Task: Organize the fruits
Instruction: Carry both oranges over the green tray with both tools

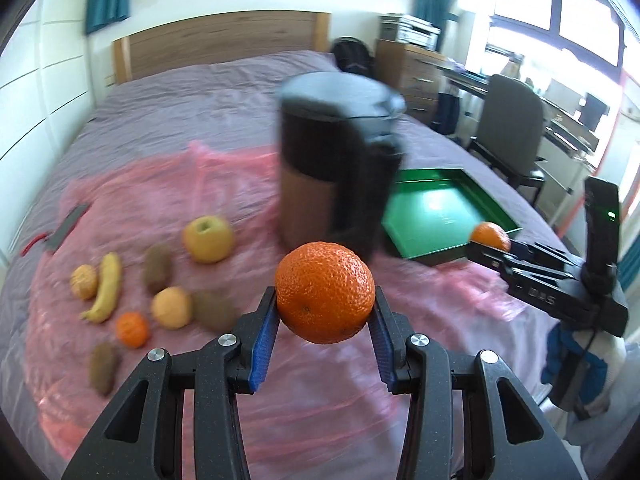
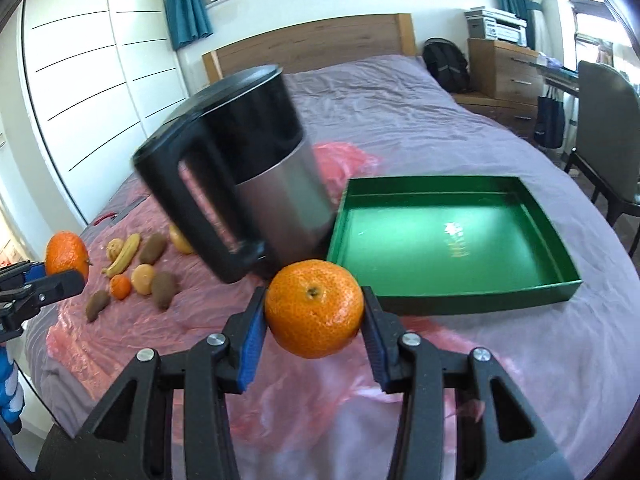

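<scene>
My left gripper (image 1: pixel 325 312) is shut on an orange (image 1: pixel 325 291) and holds it above the pink plastic sheet (image 1: pixel 160 184). My right gripper (image 2: pixel 314 312) is shut on a mandarin (image 2: pixel 314 308), just in front of the empty green tray (image 2: pixel 448 240). The tray also shows in the left wrist view (image 1: pixel 436 212). On the sheet to the left lie an apple (image 1: pixel 208 239), a banana (image 1: pixel 105 286), several kiwis (image 1: pixel 157 268) and small oranges (image 1: pixel 133 329). The same pile shows in the right wrist view (image 2: pixel 136 268).
A black and steel kettle (image 2: pixel 240 176) stands on the bed between the fruit pile and the tray. The bed has a purple cover (image 2: pixel 400 100). A chair (image 1: pixel 508 128) and a desk stand to the right of the bed.
</scene>
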{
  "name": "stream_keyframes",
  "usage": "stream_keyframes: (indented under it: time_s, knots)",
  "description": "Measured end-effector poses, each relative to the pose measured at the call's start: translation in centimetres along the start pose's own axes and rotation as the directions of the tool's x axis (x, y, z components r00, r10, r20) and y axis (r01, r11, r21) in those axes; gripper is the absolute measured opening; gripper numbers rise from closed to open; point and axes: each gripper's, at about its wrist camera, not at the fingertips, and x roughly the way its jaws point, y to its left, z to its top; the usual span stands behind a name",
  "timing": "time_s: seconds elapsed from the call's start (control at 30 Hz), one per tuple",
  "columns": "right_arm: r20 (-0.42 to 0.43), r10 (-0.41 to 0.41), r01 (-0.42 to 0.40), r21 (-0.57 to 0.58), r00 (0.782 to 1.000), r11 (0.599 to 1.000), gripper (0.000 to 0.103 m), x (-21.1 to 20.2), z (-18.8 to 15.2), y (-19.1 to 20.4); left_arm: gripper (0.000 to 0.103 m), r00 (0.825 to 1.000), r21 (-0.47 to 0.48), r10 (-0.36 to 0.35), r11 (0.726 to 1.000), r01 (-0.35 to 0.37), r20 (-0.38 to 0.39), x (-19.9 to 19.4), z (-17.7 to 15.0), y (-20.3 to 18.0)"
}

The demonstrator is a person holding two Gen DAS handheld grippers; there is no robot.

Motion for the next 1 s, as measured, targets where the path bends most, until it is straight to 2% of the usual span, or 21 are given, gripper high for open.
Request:
stream_keyframes:
  time_s: [0.13,0.33,0.5,0.63,0.77,0.87,1.0]
  knots:
    - [0.034,-0.074,0.073,0.027,0.997,0.997,0.052,0.2,2.1,-4.9,0.038,0.997,0.034,-0.074,0.997,0.073,0.002,2.8,3.3,-5.3]
    - [0.043,-0.166,0.162,0.082,0.985,0.983,0.052,2.8,4.6,-12.0,0.038,0.995,0.079,-0.099,0.992,0.101,-0.03,9.6,8.0,-11.4]
    - [0.018,-0.217,0.213,0.115,0.976,0.97,0.052,6.0,5.7,-16.7,0.038,0.994,0.085,-0.042,0.995,0.05,-0.099,16.9,10.2,-13.2]
    - [-0.028,-0.241,0.243,0.112,0.97,0.964,0.052,9.6,7.0,-19.2,0.038,0.989,0.098,0.011,0.995,0.004,-0.145,21.3,10.2,-13.3]
    - [-0.08,-0.255,0.262,0.091,0.964,0.961,0.052,12.9,8.5,-20.9,0.038,0.983,0.074,0.043,0.997,-0.03,-0.181,25.1,10.5,-12.8]
    - [-0.128,-0.253,0.263,0.069,0.959,0.962,0.052,14.8,9.4,-21.5,0.038,0.978,0.098,0.072,0.994,-0.053,-0.195,27.3,10.4,-13.1]
    - [-0.191,-0.265,0.278,0.046,0.945,0.96,0.052,16.7,9.2,-21.8,0.039,0.968,0.1,0.077,0.993,-0.055,-0.237,29.9,9.3,-13.1]
